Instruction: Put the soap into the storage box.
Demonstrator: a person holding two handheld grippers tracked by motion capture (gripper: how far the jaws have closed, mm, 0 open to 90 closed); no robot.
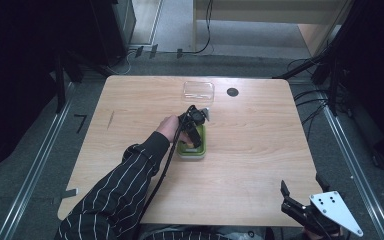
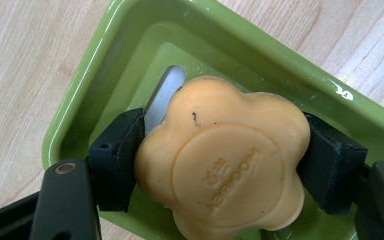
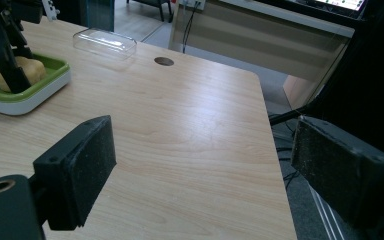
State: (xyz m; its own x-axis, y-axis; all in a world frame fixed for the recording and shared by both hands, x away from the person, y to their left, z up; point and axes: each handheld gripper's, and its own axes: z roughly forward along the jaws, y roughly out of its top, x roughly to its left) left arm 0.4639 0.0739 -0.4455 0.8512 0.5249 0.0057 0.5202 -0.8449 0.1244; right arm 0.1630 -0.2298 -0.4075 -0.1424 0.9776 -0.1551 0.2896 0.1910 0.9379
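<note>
Orange soap (image 2: 225, 162), flower-shaped with a round stamped medallion, is sitting directly between the black pads (image 2: 117, 160) of the left tool (image 2: 220, 165), which is closing on its two opposite lobes. Both pads are pressing the bar's sides, so the left tool is holding the soap at a narrow setting. Beneath the tool, the soap is resting in or just above the green dish (image 2: 105, 65), whose glossy inner floor has a drain slot (image 2: 162, 95) showing just beyond the bar; whether the bar is lifting clear of the floor cannot be told.

Handling judgement: the bar is looking firm but waxy, light, and likely slippery, more so if the dish is wet. Its lobed outline is giving the pads curved contact faces, so the bar may be prone to rotating or squirting out. Gripping across two opposing lobes at mid-thickness, as now, appears the soundest hold; excess pressure may be denting the surface.

Farther from the left tool, a clear plastic lid (image 1: 198, 90) is lying on the surface (image 1: 260, 150) beyond the dish. The right tool (image 3: 200, 170) is hovering well apart over the near right corner, jaws standing wide with nothing between them.
</note>
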